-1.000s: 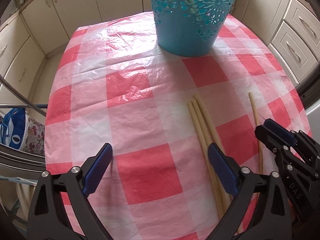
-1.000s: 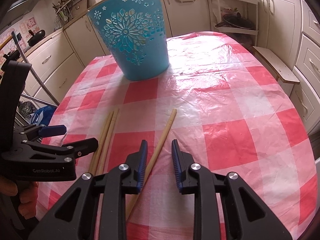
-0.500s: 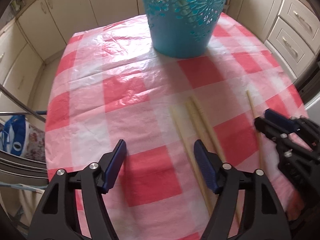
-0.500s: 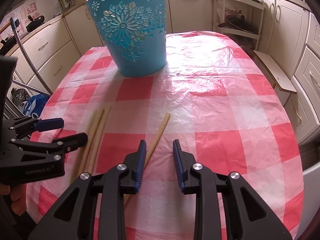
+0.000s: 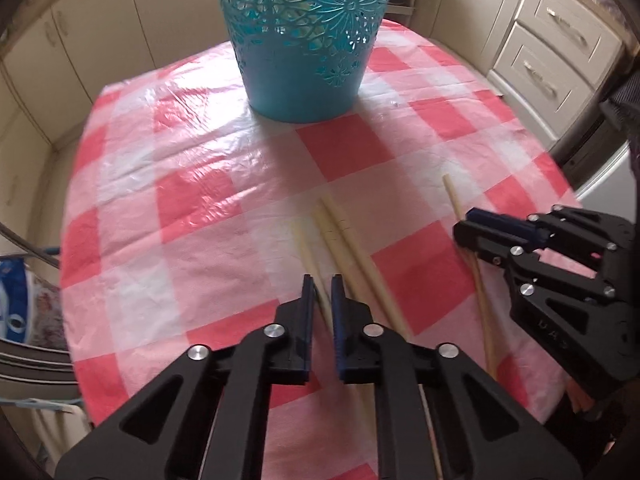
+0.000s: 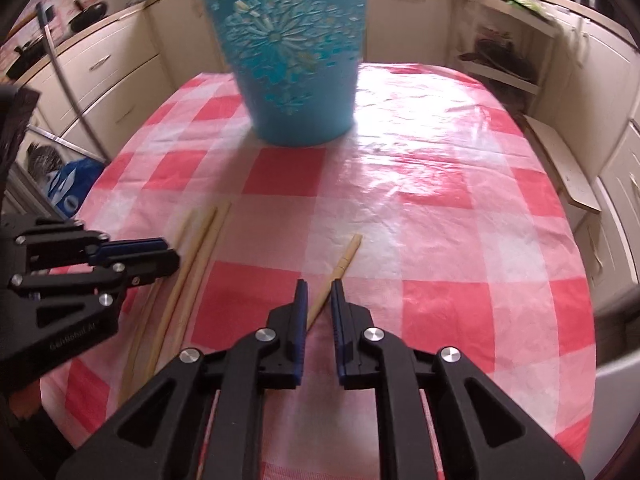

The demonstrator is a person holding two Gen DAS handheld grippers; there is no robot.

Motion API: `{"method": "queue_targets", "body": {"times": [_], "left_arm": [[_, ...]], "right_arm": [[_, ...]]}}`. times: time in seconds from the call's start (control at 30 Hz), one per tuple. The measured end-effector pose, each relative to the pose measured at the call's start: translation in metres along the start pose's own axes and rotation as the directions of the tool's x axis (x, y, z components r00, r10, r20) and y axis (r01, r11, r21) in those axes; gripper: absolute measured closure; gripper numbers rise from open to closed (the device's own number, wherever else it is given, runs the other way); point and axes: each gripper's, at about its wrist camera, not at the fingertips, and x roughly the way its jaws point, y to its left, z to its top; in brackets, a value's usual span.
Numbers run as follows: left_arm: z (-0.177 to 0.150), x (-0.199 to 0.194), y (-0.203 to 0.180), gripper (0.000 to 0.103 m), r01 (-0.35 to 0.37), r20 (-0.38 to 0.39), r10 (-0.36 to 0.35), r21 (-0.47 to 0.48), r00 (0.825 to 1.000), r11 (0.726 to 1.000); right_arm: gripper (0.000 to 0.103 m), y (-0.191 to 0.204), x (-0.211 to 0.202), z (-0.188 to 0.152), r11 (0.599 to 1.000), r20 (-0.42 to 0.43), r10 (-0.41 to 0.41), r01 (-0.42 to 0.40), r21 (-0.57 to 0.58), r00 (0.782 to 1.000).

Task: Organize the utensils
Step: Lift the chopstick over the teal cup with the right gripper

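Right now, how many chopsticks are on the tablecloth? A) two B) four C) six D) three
B: three chopsticks lie together near the left gripper, and a single chopstick lies apart, running between the jaws of the right gripper.

This is a kitchen in a home. Cream cupboards (image 5: 72,40) and drawers (image 5: 560,36) with metal handles stand all around the room. Dark pans (image 6: 86,14) sit on a counter by the wall. An open shelf (image 6: 500,60) holds more kitchen things. In the middle, the tabletop (image 6: 460,200) wears a shiny red and white checked cloth, the kind families eat at.
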Motion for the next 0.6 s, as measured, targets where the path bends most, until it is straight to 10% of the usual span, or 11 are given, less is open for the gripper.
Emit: {"method": "queue_targets", "body": {"times": [0.3,0.6], "left_arm": [[0.000,-0.001,-0.005,0.098,-0.027,0.015,0.027,-0.014,1.000,1.000],[0.019,-0.059,0.023,0.098,0.033,0.218,0.004,-0.168,0.976,0.985]], "right_arm": [[0.093,0.010,0.003,0.005,0.999,-0.049,-0.039,0.038,-0.016,0.998],[0.097,-0.040,-0.018,-0.010,0.882,0.061,0.276,-0.278,0.381,0.959]]}}
